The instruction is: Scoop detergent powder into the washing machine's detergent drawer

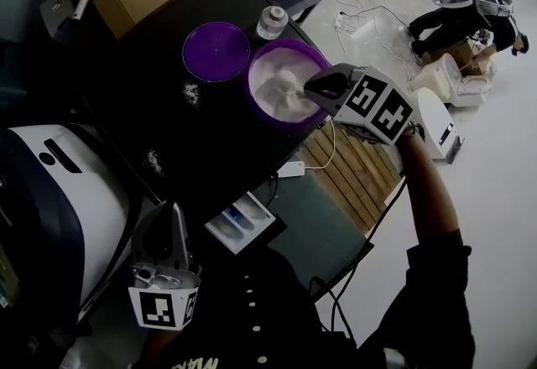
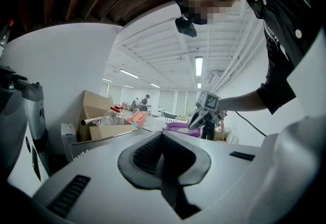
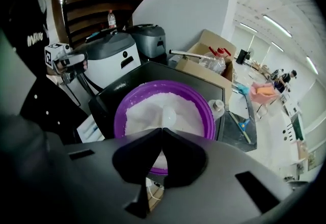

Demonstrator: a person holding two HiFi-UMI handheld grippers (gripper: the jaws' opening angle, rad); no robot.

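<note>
White casing of a front-loading washing machine (image 1: 59, 191) fills the left edge, and the left gripper (image 1: 176, 212) hangs idle just beside it, jaws together on nothing. Right of that, below the edge of the black desk (image 1: 151, 107), the white detergent drawer with blue inserts (image 1: 242, 223) stands pulled open. No powder can be made out in its compartments. On the desk lie two small spills of white grains (image 1: 191, 92), then a round purple lid (image 1: 216, 50) set off, then the purple plastic bowl (image 1: 251, 86) heaped with white detergent powder (image 1: 281, 86). The right gripper (image 1: 323, 89) reaches over the bowl, jaws closed on what appears to be the handle of a white plastic scoop (image 3: 169, 114), its cup sunk in the powder. Assessment: drawer opened, bowl uncovered, scooping in hand. Lifting the load, carrying it to the drawer and tipping it in remain.
</note>
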